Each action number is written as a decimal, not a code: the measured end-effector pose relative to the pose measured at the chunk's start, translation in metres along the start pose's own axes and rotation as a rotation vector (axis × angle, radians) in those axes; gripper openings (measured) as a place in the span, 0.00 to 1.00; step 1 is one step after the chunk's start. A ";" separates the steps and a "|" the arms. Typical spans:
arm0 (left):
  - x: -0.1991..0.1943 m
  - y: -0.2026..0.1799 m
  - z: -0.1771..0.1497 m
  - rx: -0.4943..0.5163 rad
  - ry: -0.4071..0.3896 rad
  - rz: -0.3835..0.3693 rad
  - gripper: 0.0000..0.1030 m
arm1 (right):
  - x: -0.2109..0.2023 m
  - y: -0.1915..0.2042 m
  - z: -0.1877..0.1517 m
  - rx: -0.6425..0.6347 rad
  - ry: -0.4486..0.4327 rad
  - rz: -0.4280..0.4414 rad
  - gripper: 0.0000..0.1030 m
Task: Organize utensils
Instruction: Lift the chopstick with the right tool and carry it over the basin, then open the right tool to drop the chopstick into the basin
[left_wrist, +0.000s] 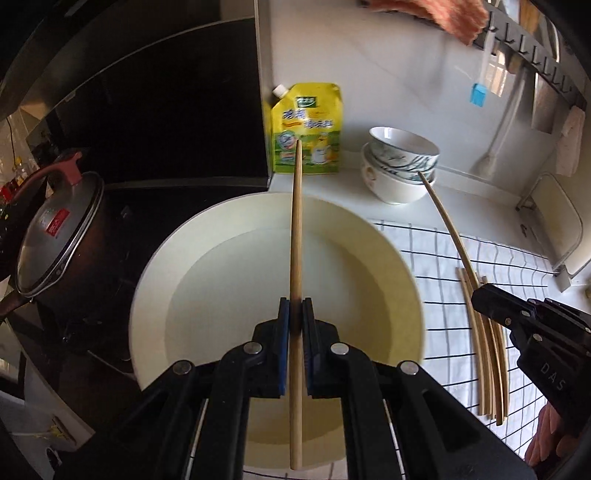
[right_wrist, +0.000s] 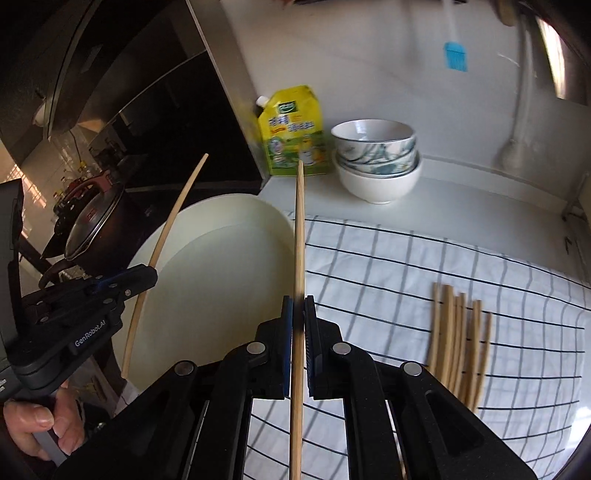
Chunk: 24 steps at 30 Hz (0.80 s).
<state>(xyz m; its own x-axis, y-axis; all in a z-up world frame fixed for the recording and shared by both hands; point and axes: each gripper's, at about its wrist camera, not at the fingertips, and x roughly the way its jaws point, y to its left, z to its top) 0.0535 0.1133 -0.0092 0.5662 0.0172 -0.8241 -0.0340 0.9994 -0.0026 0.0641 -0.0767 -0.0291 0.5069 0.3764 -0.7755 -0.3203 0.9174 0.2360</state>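
My left gripper (left_wrist: 295, 306) is shut on a wooden chopstick (left_wrist: 296, 236) and holds it above a large cream basin (left_wrist: 192, 236). It also shows in the right wrist view (right_wrist: 147, 275), at the left. My right gripper (right_wrist: 297, 304) is shut on another wooden chopstick (right_wrist: 300, 236), over the basin's right rim (right_wrist: 273, 218) and the checked cloth (right_wrist: 388, 266). It shows in the left wrist view (left_wrist: 480, 295) with its chopstick (left_wrist: 448, 225). Several chopsticks (right_wrist: 458, 343) lie side by side on the cloth; they also show in the left wrist view (left_wrist: 487, 369).
Stacked bowls (right_wrist: 376, 162) and a yellow refill pouch (right_wrist: 291, 133) stand at the back by the wall. A lidded dark pot (left_wrist: 59, 236) sits on the stove at the left. A blue brush (right_wrist: 456, 55) and tools hang on the wall.
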 end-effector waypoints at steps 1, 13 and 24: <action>0.004 0.010 -0.001 -0.011 0.008 0.005 0.07 | 0.008 0.010 0.002 -0.010 0.011 0.009 0.06; 0.061 0.063 -0.012 -0.038 0.106 -0.023 0.07 | 0.098 0.074 0.024 -0.011 0.138 0.046 0.06; 0.090 0.073 -0.018 -0.034 0.171 -0.046 0.07 | 0.138 0.066 0.014 0.049 0.242 -0.014 0.06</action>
<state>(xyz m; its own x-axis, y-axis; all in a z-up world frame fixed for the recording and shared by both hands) 0.0871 0.1874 -0.0937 0.4198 -0.0368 -0.9069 -0.0403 0.9974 -0.0591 0.1236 0.0372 -0.1122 0.3024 0.3268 -0.8954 -0.2727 0.9298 0.2472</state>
